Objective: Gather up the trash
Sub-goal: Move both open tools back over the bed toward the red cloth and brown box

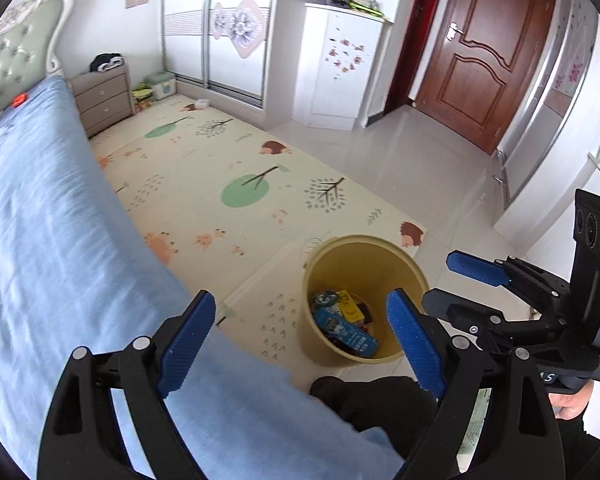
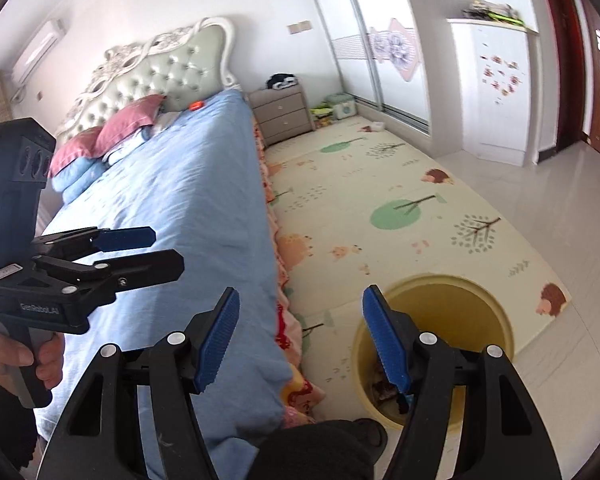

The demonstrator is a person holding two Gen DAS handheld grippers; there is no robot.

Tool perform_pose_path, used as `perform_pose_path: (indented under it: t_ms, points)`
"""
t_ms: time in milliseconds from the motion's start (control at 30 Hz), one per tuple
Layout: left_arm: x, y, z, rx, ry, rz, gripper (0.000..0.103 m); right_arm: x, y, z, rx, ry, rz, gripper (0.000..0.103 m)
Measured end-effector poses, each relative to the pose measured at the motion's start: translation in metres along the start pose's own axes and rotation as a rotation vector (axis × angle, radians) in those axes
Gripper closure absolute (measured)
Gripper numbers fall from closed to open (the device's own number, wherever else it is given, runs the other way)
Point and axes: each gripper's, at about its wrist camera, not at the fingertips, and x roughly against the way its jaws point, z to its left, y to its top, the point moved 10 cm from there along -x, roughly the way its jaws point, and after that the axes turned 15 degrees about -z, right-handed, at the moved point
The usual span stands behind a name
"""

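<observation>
The left gripper (image 1: 300,340) is spread wide and holds nothing; its blue pads (image 1: 186,338) touch no object. Between and just beyond its fingers stands the yellow bin (image 1: 400,256), on the edge of the mat (image 1: 228,152), with trash (image 1: 342,326) lying at the bottom. The bed (image 1: 52,208) is under its left finger. The right gripper (image 2: 300,346) is also released wide and empty. The bin (image 2: 484,304) is below its right finger, and the bed (image 2: 188,184) is to its left.
</observation>
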Motion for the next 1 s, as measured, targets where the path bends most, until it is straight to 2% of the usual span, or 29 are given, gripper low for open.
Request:
perform_pose_path:
  t_ms: [167,500,767,1000]
  points:
    - [0.057,-0.013,0.079,0.091,0.12,-0.048,0.015,-0.025,0.008,0.096,0.118,0.15,0.02,0.04]
    - [0.174,-0.062,0.229,0.237,0.377,-0.115,0.015,-0.066,-0.015,0.261,0.255,0.39,0.119,0.04]
    - [0.262,-0.11,0.349,0.37,0.569,-0.158,0.015,-0.096,-0.031,0.389,0.369,0.525,0.165,0.04]
    - [0.307,-0.14,0.437,0.434,0.688,-0.157,0.015,-0.125,-0.036,0.469,0.403,0.6,0.205,0.04]
